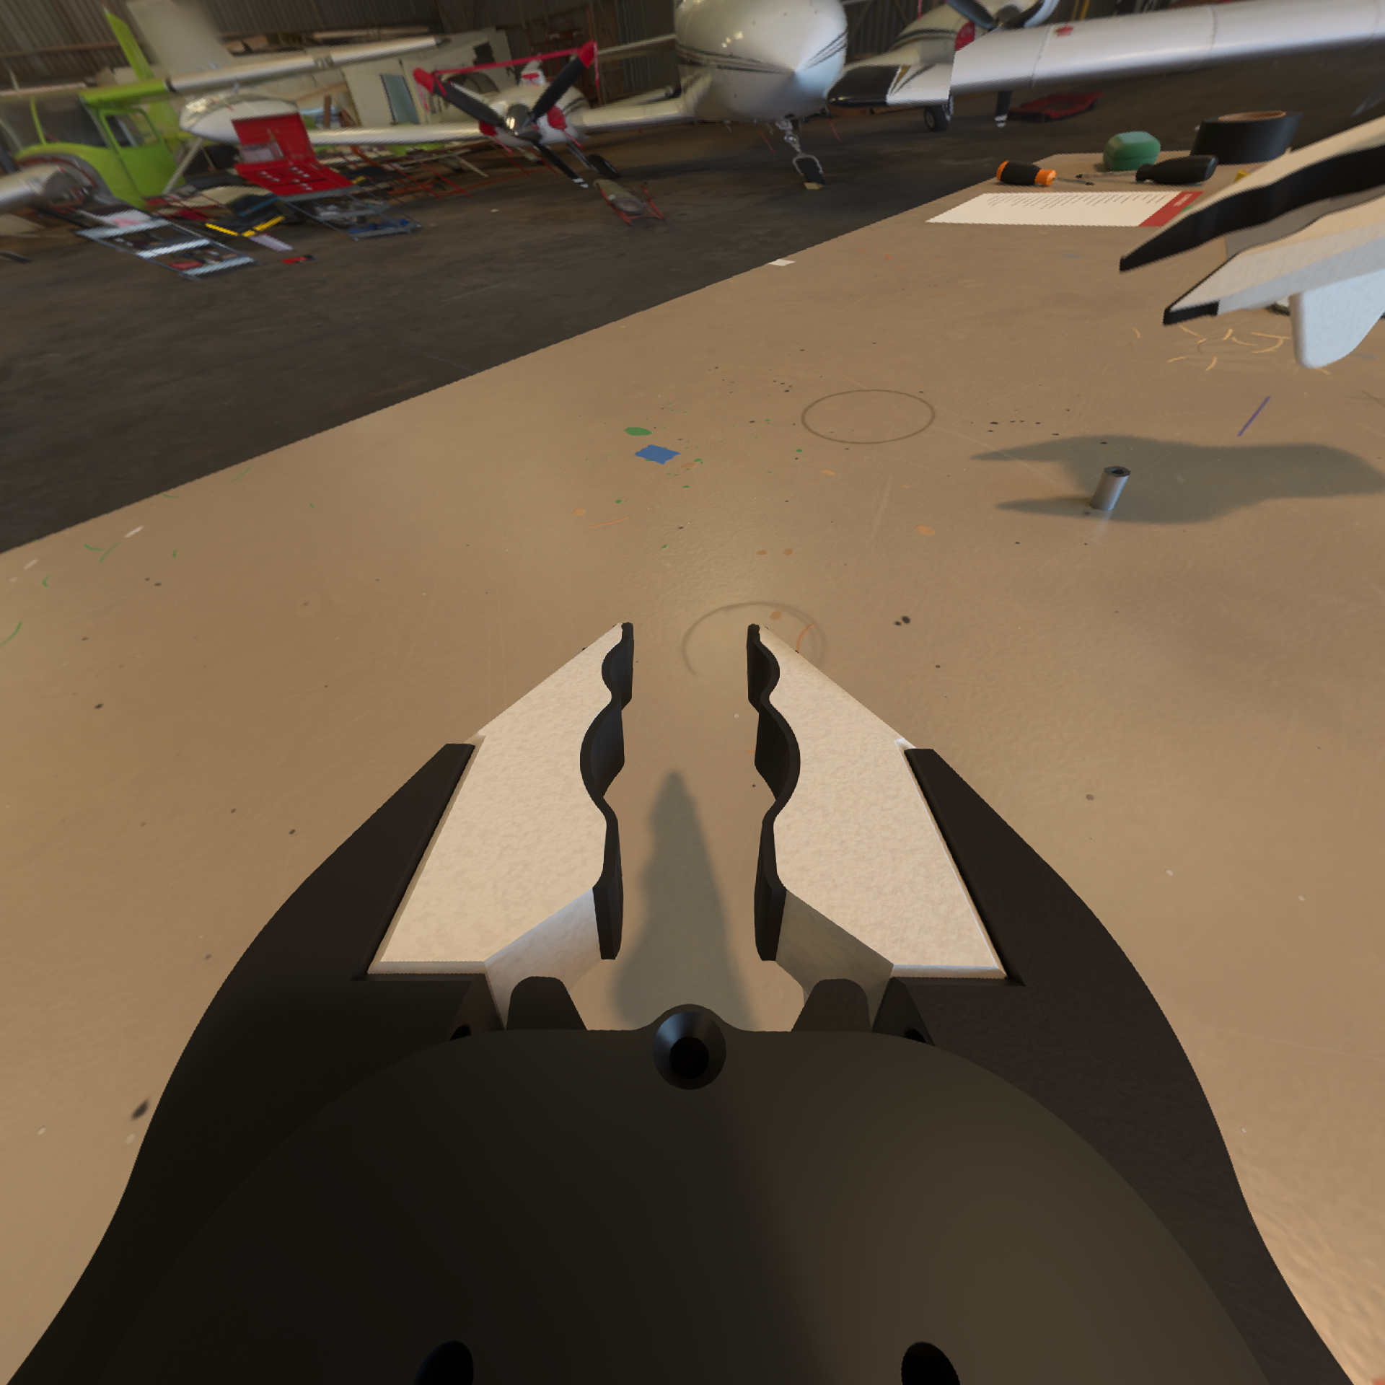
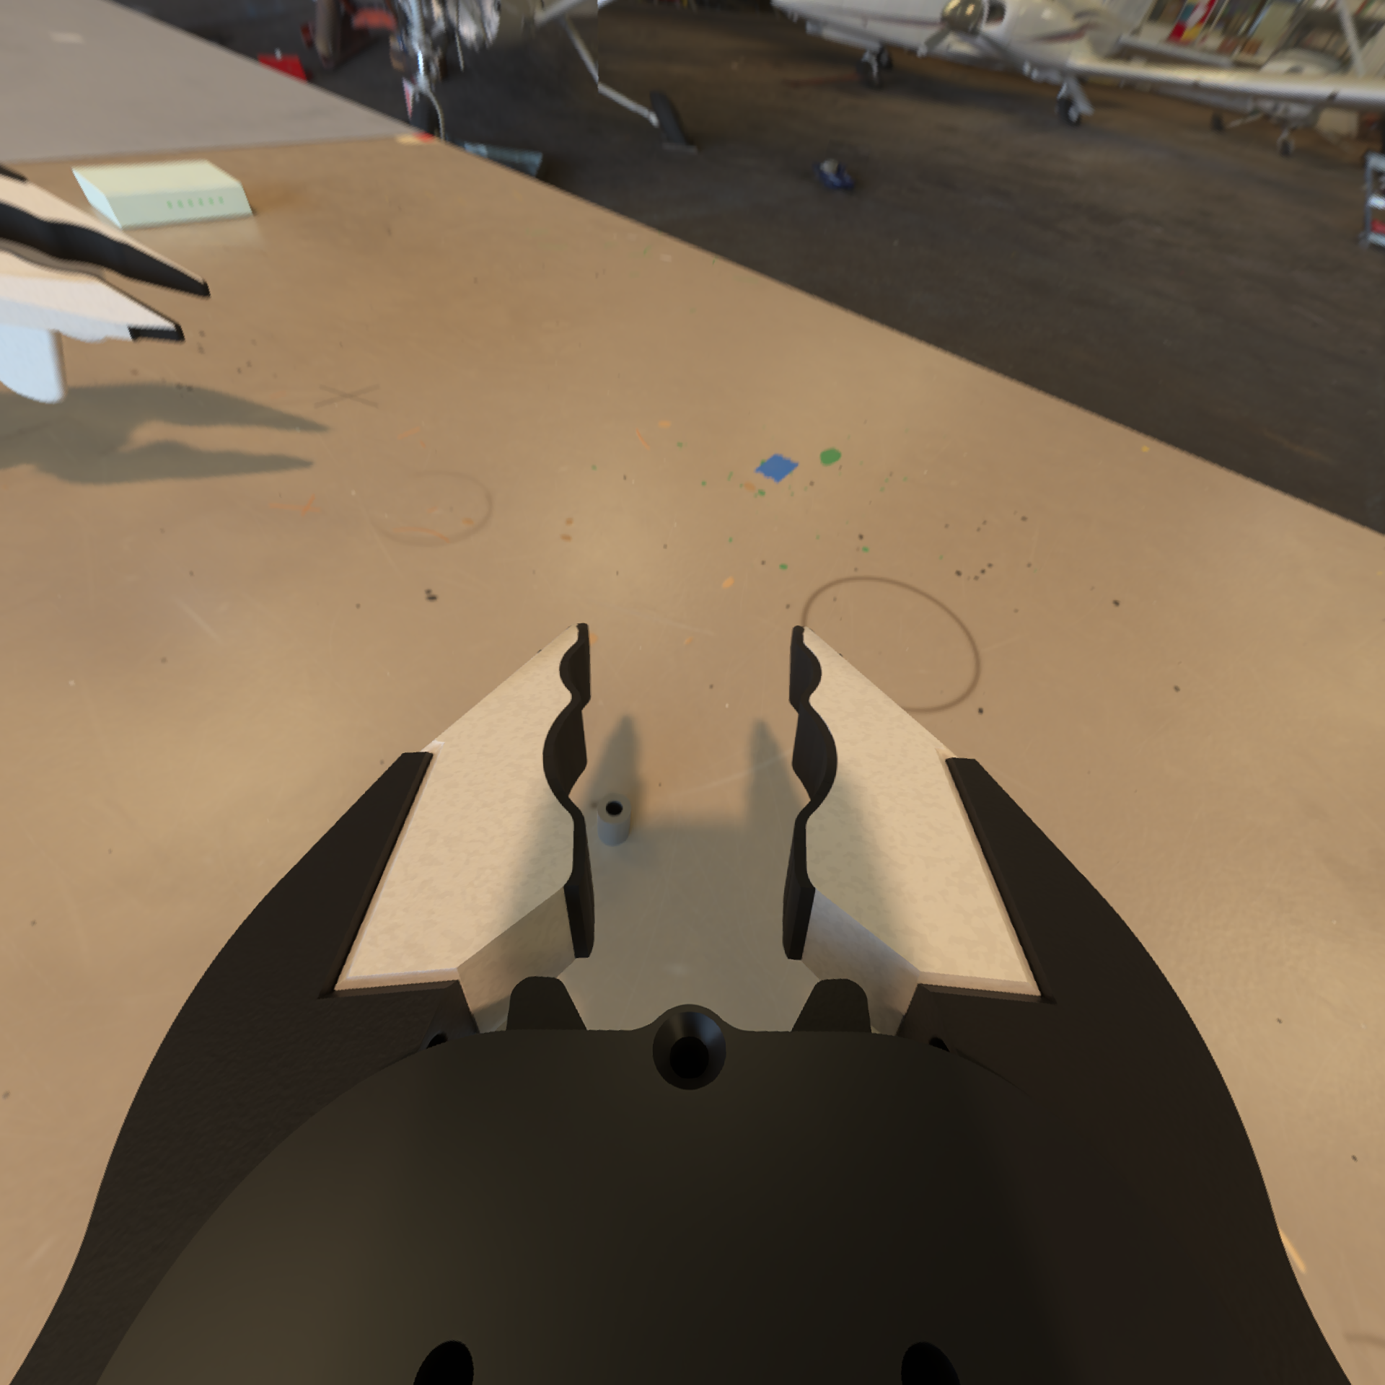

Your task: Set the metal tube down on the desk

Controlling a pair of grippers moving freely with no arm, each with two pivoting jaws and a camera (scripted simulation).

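A small grey metal tube [image 2: 613, 821] stands upright on the tan desk [image 2: 1049, 749], seen from above between my right gripper's fingers, close to the left one and apart from both. My right gripper [image 2: 689, 637] is open, empty and above the tube. In the left wrist view the tube [image 1: 1109, 489] stands at the right in a shadow, below the right gripper [image 1: 1147, 288]. My left gripper [image 1: 689, 633] is open and empty over bare desk, well left of the tube. It also shows in the right wrist view [image 2: 191, 307] at the far left.
Screwdrivers [image 1: 1025, 174], a green object [image 1: 1130, 148], a black tape roll [image 1: 1244, 136] and a paper sheet [image 1: 1064, 208] lie at the desk's far end. A pale box [image 2: 161, 192] sits at the other end. The desk edge [image 1: 524, 352] drops to a hangar floor.
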